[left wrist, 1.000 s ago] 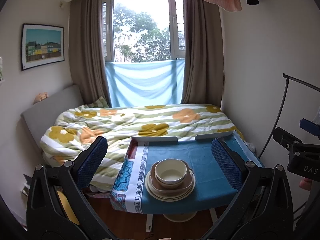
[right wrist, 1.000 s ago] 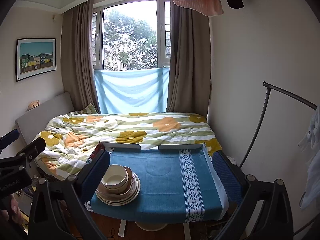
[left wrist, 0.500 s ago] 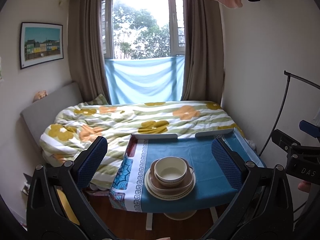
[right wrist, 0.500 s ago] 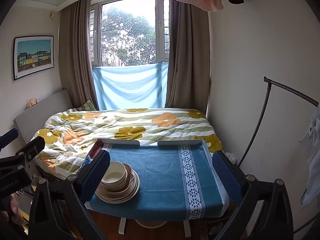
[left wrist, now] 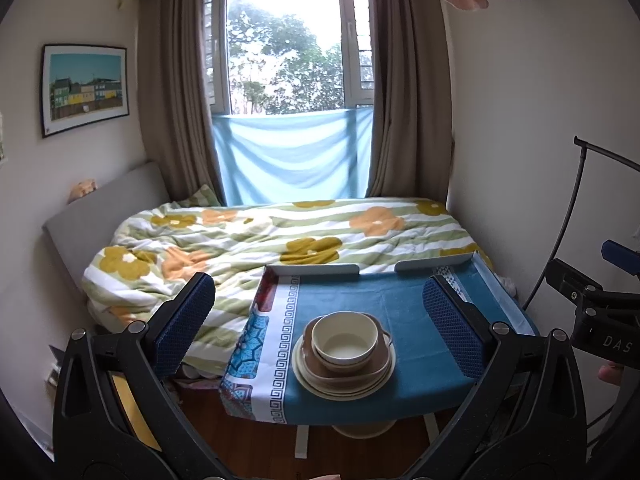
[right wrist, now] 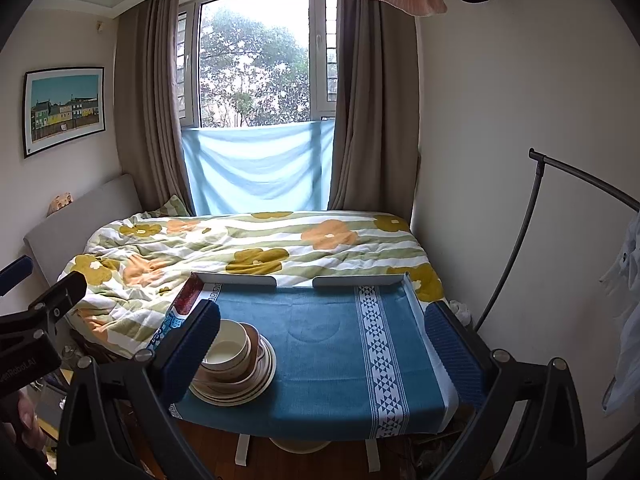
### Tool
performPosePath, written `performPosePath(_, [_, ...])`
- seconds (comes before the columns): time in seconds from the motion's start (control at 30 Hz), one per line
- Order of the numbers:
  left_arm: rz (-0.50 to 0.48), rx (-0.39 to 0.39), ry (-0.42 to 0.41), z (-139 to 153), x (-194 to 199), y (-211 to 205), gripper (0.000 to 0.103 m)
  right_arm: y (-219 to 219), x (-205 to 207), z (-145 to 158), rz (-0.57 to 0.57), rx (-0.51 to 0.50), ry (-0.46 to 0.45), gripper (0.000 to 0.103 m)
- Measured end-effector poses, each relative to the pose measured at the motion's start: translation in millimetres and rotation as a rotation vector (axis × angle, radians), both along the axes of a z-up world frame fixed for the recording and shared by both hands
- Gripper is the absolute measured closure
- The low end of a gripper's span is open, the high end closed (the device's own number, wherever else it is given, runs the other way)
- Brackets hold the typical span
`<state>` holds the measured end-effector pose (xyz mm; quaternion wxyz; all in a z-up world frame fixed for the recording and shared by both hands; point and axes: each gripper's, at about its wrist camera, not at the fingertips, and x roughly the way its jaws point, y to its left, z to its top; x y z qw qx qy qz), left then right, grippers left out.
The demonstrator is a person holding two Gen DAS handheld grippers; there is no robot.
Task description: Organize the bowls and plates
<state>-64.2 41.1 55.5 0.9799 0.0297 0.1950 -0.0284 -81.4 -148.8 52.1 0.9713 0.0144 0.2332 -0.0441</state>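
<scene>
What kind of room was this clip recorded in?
Most likely a small bedroom in a home. A bed with a flowered quilt lies under a curtained window, and a framed picture hangs on the wall. The stacked dishes sit on a small cloth-covered table at the bed's foot.

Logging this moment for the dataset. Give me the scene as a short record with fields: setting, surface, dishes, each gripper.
setting: bedroom, bed with floral quilt behind the table
surface: small table under a blue cloth
dishes: one stack near the table's front edge; cream bowl on top, brown dish beneath, cream plates at the bottom
left gripper: open, empty, facing the stack, not touching it
right gripper: open, empty, facing bare cloth; the stack lies toward its left finger
</scene>
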Motion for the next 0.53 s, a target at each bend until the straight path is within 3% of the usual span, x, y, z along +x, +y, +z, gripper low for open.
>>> performPosePath(0.53, [0.030, 0.016, -0.005, -8.2, 32.9, 2.4, 0.000, -0.7, 34.6, -9.9, 0.011, 0.014, 0.021, 0.001])
